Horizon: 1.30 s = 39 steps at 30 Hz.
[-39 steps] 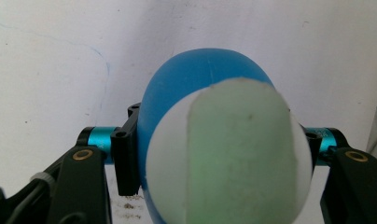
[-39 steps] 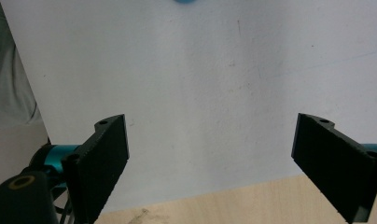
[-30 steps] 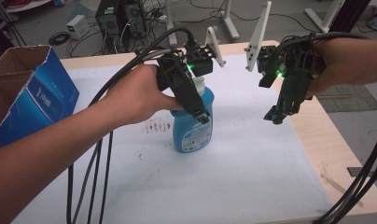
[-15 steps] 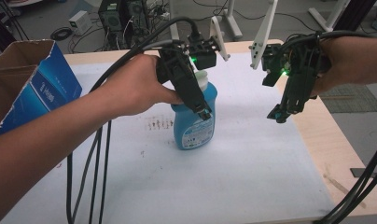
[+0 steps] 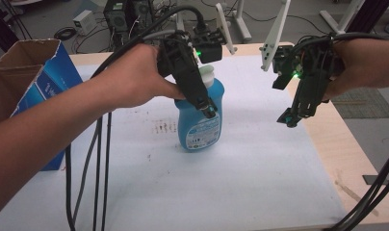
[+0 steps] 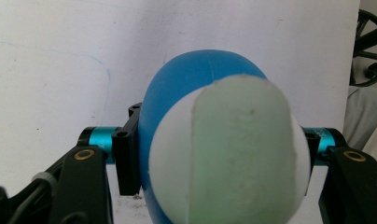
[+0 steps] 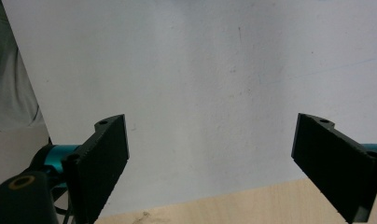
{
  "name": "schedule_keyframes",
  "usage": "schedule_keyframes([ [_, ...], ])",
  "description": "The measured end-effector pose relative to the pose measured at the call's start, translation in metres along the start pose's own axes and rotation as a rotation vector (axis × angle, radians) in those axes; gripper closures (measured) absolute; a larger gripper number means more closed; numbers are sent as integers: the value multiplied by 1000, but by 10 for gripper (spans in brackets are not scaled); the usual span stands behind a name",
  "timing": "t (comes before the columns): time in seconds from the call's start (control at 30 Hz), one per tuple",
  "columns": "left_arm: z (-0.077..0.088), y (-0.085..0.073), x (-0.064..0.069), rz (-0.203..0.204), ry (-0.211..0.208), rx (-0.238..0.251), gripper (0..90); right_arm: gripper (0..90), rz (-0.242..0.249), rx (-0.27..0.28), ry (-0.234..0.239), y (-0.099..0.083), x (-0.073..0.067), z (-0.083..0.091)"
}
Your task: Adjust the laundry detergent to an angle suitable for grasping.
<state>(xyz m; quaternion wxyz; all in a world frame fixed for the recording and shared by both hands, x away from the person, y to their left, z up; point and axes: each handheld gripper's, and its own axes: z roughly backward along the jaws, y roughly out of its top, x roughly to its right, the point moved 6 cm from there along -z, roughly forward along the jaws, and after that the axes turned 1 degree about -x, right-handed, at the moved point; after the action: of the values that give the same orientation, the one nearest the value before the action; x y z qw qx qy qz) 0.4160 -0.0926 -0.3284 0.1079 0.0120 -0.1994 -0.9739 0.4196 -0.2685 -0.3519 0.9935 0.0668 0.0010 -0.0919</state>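
Note:
A blue detergent bottle (image 5: 200, 129) with a white cap stands upright on the white sheet (image 5: 260, 178) at mid-table. My left gripper (image 5: 205, 104) comes down over it from the left and is shut on its upper body. In the left gripper view the bottle (image 6: 191, 79) is seen from above, with its pale green cap top (image 6: 240, 154) close to the camera and my left gripper (image 6: 219, 151) pressing a jaw against each side. My right gripper (image 5: 290, 117) hangs open above the sheet's right edge, well apart from the bottle. In the right gripper view my right gripper (image 7: 214, 163) holds nothing.
An open blue cardboard box (image 5: 36, 91) stands at the table's left edge. Bare wooden tabletop (image 5: 339, 144) runs along the right of the sheet. Black cables (image 5: 98, 168) trail over the sheet's left part. White stand legs (image 5: 274, 33) and electronics lie beyond the far edge.
The left gripper and bottle have shifted slightly toward the far side, still gripped. The right gripper has drifted a little to the right and stays open.

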Motion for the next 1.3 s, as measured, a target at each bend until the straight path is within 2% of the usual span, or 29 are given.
schedule_keyframes([
  [0.27, 11, -4, -5, -18, -9, 14, 376, 105, 3, 1, -2, 1, 0, 0],
  [0.3, 12, -5, -6, -30, -9, 15, 376, 105, 18, 9, -6, 1, 1, 0],
  [0.37, 15, -7, -7, -41, -10, 12, 376, 105, 5, 3, -2, 2, 0, 0],
  [0.47, 18, -10, -9, -50, -15, 22, 375, 105, 22, 8, -6, 3, 1, -1],
  [0.6, 21, -13, -11, -66, -23, 27, 376, 105, 8, 0, -4, 5, 0, 1],
  [0.7, 24, -16, -13, -79, -34, 35, 376, 105, 16, 1, -4, 6, 0, 0],
  [0.87, 28, -21, -15, -118, -57, 58, 376, 105, 6, -6, -2, 8, -1, 0],
  [0.93, 30, -22, -16, -137, -63, 64, 376, 105, 17, -10, -6, 8, 0, 0],
  [1.2, 32, -28, -18, -178, -81, 70, 376, 105, 0, -11, -6, 10, -1, 0],
  [1.3, 34, -32, -20, -209, -90, 73, 376, 105, 7, -11, -6, 11, -1, 1],
])
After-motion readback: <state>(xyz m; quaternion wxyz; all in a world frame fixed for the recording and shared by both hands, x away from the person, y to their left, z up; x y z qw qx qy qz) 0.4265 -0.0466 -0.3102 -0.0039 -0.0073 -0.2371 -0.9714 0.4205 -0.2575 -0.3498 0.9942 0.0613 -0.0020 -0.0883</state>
